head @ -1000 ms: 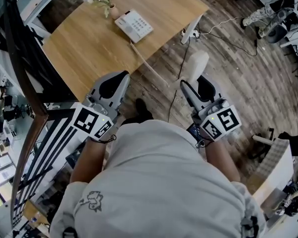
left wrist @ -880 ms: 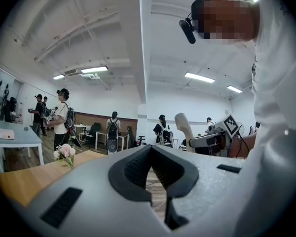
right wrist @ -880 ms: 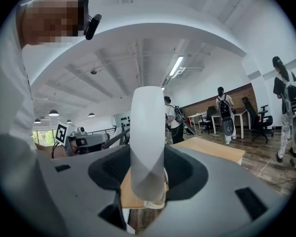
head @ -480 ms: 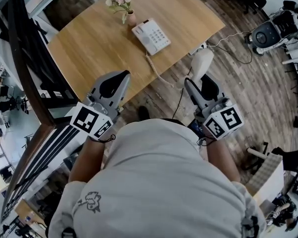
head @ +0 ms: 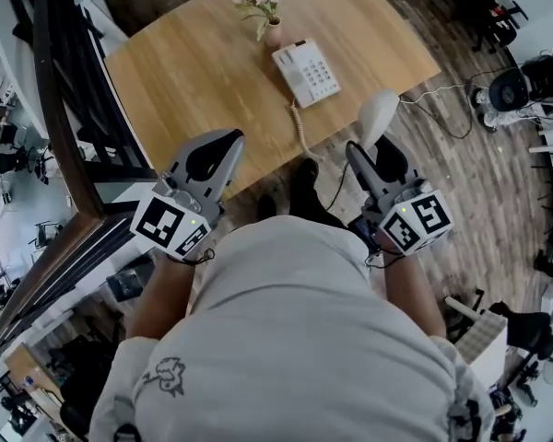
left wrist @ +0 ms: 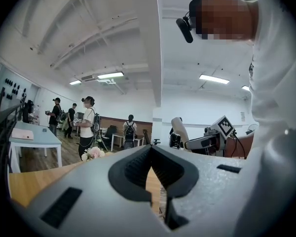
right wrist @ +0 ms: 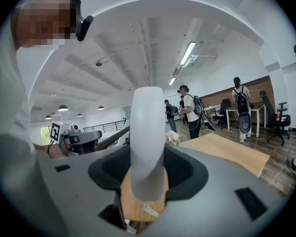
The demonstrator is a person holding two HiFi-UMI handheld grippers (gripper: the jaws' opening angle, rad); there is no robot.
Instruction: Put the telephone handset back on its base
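- I hold the right gripper [head: 373,155] out in front of me, its fingers [right wrist: 185,169] spread fairly wide and clamped on the pale telephone handset [head: 378,116].
- In the right gripper view, the handset [right wrist: 148,142] stands upright between the dark pads, rising well above them.
- The handset is in the air over the wooden floor [head: 442,155], just off the near edge of the tabletop [head: 194,63], and well apart from its base.
- The white telephone base [head: 307,72] lies on the tabletop near that edge, keypad up, with its cradle bare.
- A coiled cord [head: 300,129] runs from the base across the wood and over the edge.
- A small vase of pink flowers [head: 264,3] stands just beside the base, on its far side.
- The left gripper [head: 212,155] hovers near the tabletop's near-left edge; in the left gripper view, its fingers [left wrist: 133,167] are pressed together at the tips with nothing between them.
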